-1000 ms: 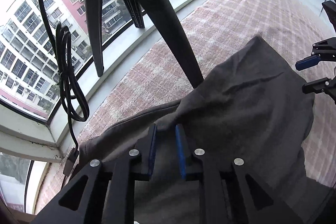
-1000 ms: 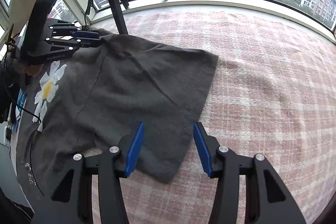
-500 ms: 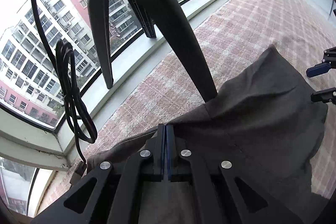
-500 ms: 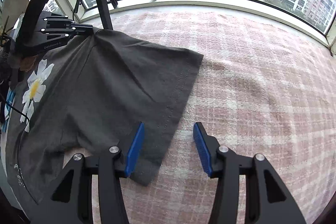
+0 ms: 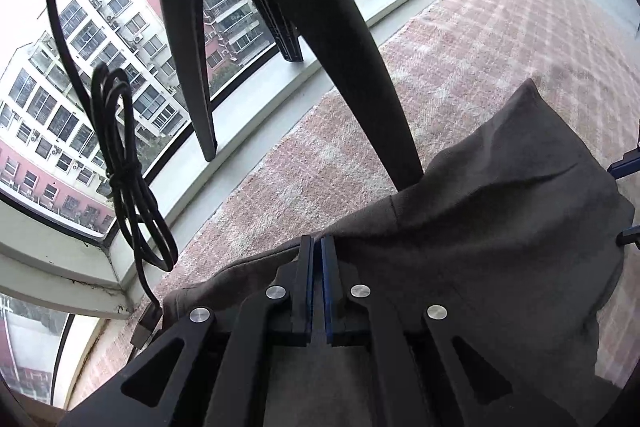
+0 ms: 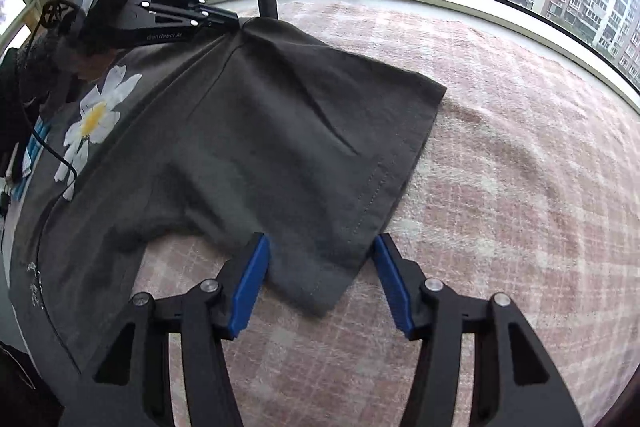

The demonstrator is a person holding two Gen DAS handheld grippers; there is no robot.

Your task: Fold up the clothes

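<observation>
My left gripper [image 5: 317,247] is pinched shut on a raised fold of the dark grey T-shirt [image 6: 248,131], near the window-side edge of the pink plaid blanket [image 6: 500,187]. Only the right wrist view shows the white daisy print [image 6: 94,119] and the stitched sleeve hem; there my right gripper [image 6: 320,249] stands wide open, its blue pads straddling the sleeve's near corner without touching it. Only the left wrist view shows the looped black cable [image 5: 128,179] hanging beside the tripod legs [image 5: 352,43], one of which comes down just behind the pinched fold. The shirt is soft, matte and creased, tented up at my left grip and flat elsewhere. The blanket is nubbly and slightly rippled. To the right of the sleeve the blanket lies bare up to the pale window sill [image 6: 460,3].
</observation>
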